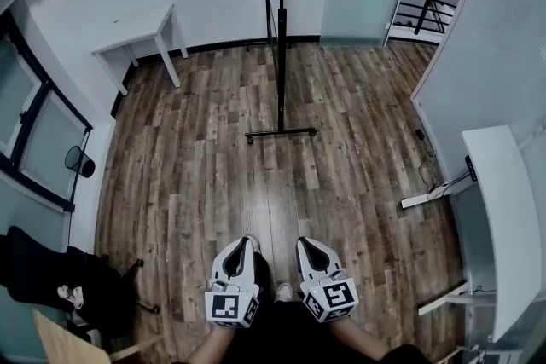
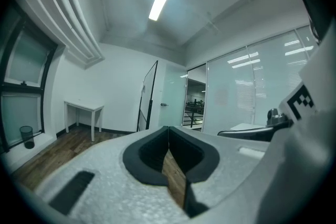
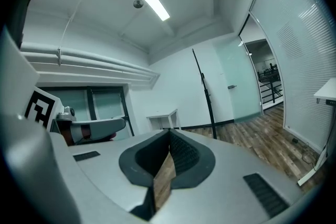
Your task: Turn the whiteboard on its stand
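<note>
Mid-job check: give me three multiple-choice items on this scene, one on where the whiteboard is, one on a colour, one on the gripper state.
1. Where is the whiteboard?
A. standing upright ahead, untouched
B. leaning on the right wall
C. lying flat

2. What colour is the table by the far wall?
A. black
B. white
C. red

3. How are the left gripper and right gripper?
A. both open
B. right shut on the stand
C. both shut, empty

Answers:
1 A: it stands edge-on in the head view, well beyond both grippers.
2 B: its top and legs are white.
3 C: in each gripper view the jaws meet with nothing between them.
</note>
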Motion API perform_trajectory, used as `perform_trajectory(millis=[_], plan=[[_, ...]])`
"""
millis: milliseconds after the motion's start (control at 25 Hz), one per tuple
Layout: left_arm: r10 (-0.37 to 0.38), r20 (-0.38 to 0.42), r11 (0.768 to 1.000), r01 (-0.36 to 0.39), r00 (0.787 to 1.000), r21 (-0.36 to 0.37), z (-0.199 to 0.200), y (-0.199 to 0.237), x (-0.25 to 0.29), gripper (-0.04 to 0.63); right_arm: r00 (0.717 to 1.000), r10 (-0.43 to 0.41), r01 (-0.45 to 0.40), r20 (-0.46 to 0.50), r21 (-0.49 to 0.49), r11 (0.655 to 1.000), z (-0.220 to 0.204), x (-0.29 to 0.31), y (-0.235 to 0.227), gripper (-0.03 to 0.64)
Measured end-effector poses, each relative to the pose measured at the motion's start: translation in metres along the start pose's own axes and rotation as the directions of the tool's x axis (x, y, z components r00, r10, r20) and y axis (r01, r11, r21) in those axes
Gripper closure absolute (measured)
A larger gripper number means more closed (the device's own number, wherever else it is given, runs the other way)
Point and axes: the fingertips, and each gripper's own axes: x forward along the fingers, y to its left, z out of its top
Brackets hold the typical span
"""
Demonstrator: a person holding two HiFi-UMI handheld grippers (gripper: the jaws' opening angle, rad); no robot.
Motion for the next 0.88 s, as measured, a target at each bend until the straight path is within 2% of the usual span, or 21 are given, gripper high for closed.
perform_trajectory(millis=[160, 400, 880], plan=[[0.0, -0.011, 1.0, 0.0, 1.0, -0.014, -0.002, 0.007, 0.031, 0.578, 1.0, -0.007, 0.007, -0.006, 0.0, 1.0, 0.005, 0.022, -0.018, 0.606], [-0.005, -0.006, 1.0, 0.005, 1.0, -0.01, 0.005, 0.04, 0.097, 0.578, 1.0, -0.028, 0.028, -0.015, -0.001, 1.0, 0.016, 0.076, -0.043, 0.606], [-0.091, -0.009, 0.996, 0.091, 0.996, -0.012, 0.039, 0.137, 0.229, 0.578, 0.996, -0.084, 0.084, -0.018, -0.007, 0.996, 0.051, 0.235, -0.065, 0.606]])
